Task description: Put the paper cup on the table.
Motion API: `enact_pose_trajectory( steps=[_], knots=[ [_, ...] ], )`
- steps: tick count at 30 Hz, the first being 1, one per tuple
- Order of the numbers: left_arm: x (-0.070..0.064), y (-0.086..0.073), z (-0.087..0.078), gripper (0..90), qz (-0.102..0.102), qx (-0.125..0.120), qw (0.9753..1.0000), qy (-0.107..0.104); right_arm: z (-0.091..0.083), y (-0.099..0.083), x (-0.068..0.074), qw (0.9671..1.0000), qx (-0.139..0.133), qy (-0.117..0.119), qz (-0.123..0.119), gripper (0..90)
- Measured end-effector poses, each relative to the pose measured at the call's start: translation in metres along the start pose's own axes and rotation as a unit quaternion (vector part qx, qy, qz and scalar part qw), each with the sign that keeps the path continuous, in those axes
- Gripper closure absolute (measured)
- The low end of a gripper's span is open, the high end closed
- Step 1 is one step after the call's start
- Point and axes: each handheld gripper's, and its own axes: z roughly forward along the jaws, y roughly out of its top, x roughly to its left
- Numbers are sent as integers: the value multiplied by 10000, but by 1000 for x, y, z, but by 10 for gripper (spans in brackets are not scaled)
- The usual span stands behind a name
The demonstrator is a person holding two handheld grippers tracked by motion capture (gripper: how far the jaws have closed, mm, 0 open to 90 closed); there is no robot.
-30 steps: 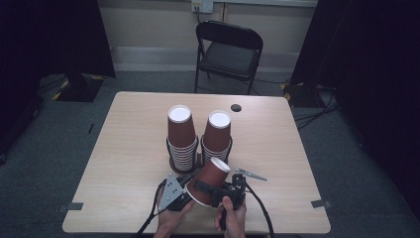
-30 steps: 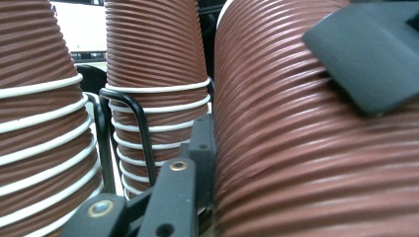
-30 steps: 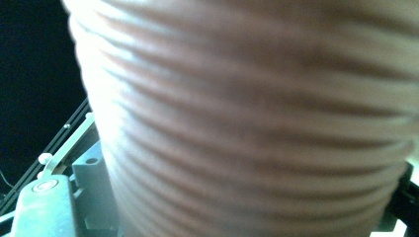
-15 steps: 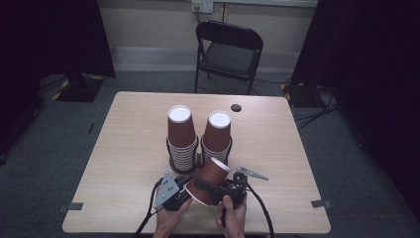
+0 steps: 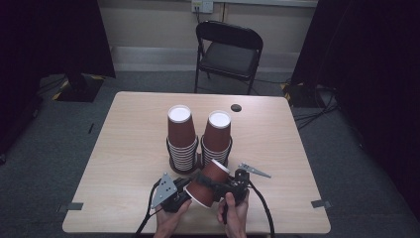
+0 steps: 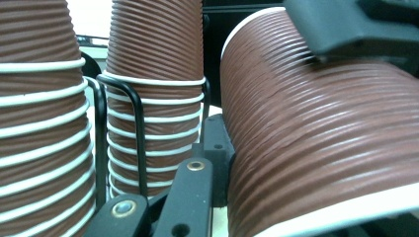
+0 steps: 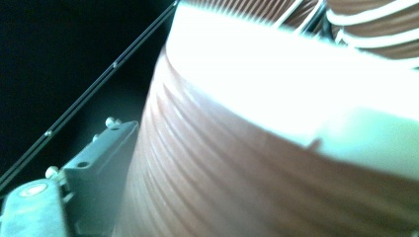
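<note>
A brown ribbed paper cup (image 5: 208,182) lies tilted above the table's front edge, white rim toward the person. My right gripper (image 5: 222,184) is shut on it from the right; one of its black fingers (image 6: 346,24) presses on the cup's side (image 6: 316,128). My left gripper (image 5: 190,192) sits at the cup's rim end, one finger (image 6: 190,197) against the cup; its other finger is hidden, so its state is unclear. In the right gripper view the cup (image 7: 257,168) is very close and blurred. Two upside-down cup stacks (image 5: 181,139) (image 5: 217,136) stand just behind.
The stacks sit in a black wire holder (image 6: 138,143) at the middle of the wooden table (image 5: 124,148). A small black disc (image 5: 236,107) lies near the far edge. A black folding chair (image 5: 228,49) stands behind the table.
Both hands and the tilted cup have shifted slightly toward the front edge; the hold on the cup looks the same. The stacks have not moved.
</note>
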Motion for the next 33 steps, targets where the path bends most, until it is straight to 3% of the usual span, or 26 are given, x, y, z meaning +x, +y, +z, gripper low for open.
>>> enact_pose_trajectory(
  steps=[4,7,9,12,16,24,28,30,31,33],
  knots=[
    [2,0,-2,844,26,78,10000,-32,2,2,0,10000,41,-40,-56,93],
    [4,-2,-5,847,-132,55,9998,-115,2,5,-1,9999,-16,-93,-77,106],
    [6,-2,-7,847,-194,13,9997,-169,3,7,3,9996,27,-180,-213,105],
    [6,-2,-9,848,-168,51,9998,-124,4,8,4,9994,24,-179,-287,106],
    [7,0,-14,857,-213,126,9995,-186,2,12,2,9994,-127,-198,-249,135],
    [12,4,-21,860,2,533,9984,-192,-10,19,0,9981,-356,-304,-391,149],
    [13,9,-20,862,143,763,9968,-212,-16,19,0,9934,-409,-536,-933,129],
    [14,11,-20,862,169,802,9964,-227,-20,17,1,9911,-503,-538,-1109,121],
    [14,15,-20,862,319,956,9947,-186,-23,17,1,9894,-499,-516,-1263,121],
    [16,16,-19,863,304,1063,9936,-221,-28,16,1,9875,-532,-445,-1418,121]
  ],
)
